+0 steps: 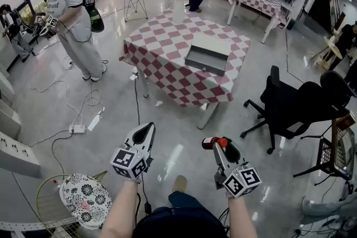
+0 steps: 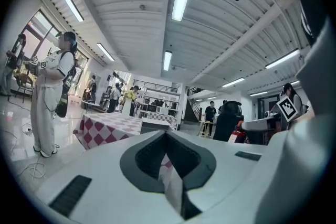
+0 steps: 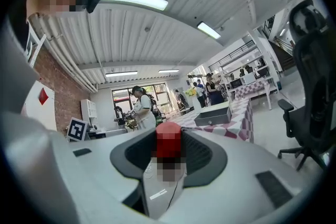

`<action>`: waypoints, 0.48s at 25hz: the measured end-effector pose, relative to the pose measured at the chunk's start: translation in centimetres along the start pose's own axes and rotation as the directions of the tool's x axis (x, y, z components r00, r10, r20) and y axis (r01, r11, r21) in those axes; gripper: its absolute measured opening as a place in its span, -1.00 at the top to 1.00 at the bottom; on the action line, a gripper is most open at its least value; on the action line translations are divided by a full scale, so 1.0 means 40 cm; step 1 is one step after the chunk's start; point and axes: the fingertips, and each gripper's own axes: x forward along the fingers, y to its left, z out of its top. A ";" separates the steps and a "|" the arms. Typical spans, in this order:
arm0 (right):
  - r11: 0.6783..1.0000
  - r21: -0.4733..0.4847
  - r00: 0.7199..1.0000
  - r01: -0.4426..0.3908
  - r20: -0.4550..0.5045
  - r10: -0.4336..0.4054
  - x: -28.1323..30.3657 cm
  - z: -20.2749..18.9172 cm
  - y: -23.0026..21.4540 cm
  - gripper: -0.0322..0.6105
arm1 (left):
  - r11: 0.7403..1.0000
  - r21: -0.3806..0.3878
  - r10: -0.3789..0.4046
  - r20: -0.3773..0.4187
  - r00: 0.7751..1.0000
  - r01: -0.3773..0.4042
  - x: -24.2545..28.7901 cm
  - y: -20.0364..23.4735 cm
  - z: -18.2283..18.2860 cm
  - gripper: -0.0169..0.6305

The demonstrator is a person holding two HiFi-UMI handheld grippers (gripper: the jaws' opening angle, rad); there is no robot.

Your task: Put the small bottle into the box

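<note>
While the head view is showing the right gripper clamping the small bottle, the box is sitting well ahead of its fingers: best carrying it over the rim before loosening. Left gripper view: the left gripper is pinching on nothing. Right gripper view: a red cap is poking up between the fingers

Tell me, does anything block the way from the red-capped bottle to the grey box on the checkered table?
Nothing visible does. The right claw holds the small bottle, and only bare floor lies between it and the table bearing the box. A black chair stands off to the right, cables to the left.
</note>
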 end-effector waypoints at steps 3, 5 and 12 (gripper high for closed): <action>1.000 -0.001 1.000 -0.005 0.001 0.005 0.054 0.021 -0.049 0.44 | 1.000 0.003 0.005 -0.006 1.000 -0.005 0.070 0.021 0.011 0.97; 1.000 -0.005 1.000 -0.013 0.004 0.013 0.094 0.037 -0.081 0.44 | 1.000 0.006 0.005 -0.007 1.000 -0.005 0.122 0.041 0.013 0.97; 1.000 -0.010 1.000 -0.019 0.015 0.019 0.226 0.092 -0.181 0.44 | 1.000 0.009 -0.022 0.006 1.000 0.022 0.298 0.092 0.040 0.97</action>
